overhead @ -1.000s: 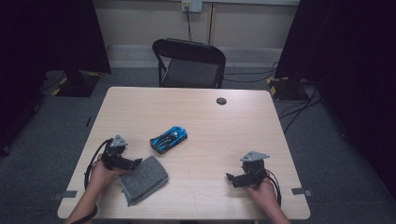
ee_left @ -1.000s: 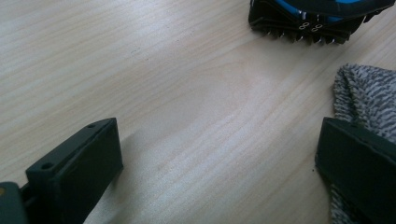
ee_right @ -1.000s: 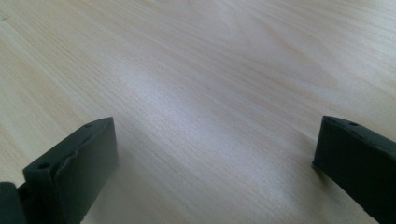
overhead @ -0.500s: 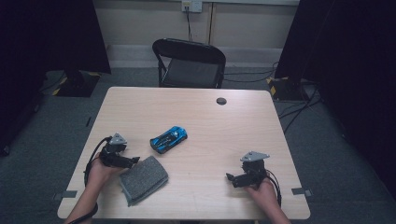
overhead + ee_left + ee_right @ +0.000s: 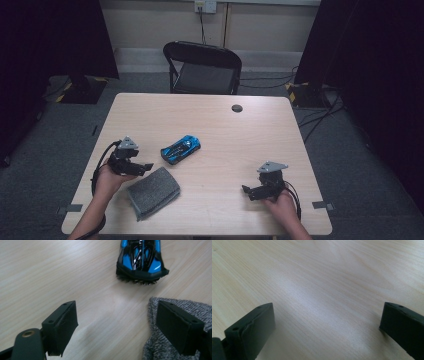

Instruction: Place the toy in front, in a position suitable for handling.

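A blue and black toy car lies on the wooden table, left of centre. A folded grey cloth lies near the front left edge. My left gripper hovers over the cloth's left corner, pointing toward the car. In the left gripper view its jaws are open with bare table between them, having just closed a little. The cloth lies under the right-hand jaw and the car is ahead. My right gripper rests open at the front right, over bare wood.
A black folding chair stands behind the table's far edge. A small dark round disc sits near the far edge of the table. Cables run across the floor at the right.
My left gripper has lifted a little above the cloth's corner. The cloth, the car and the right gripper have stayed where they were.
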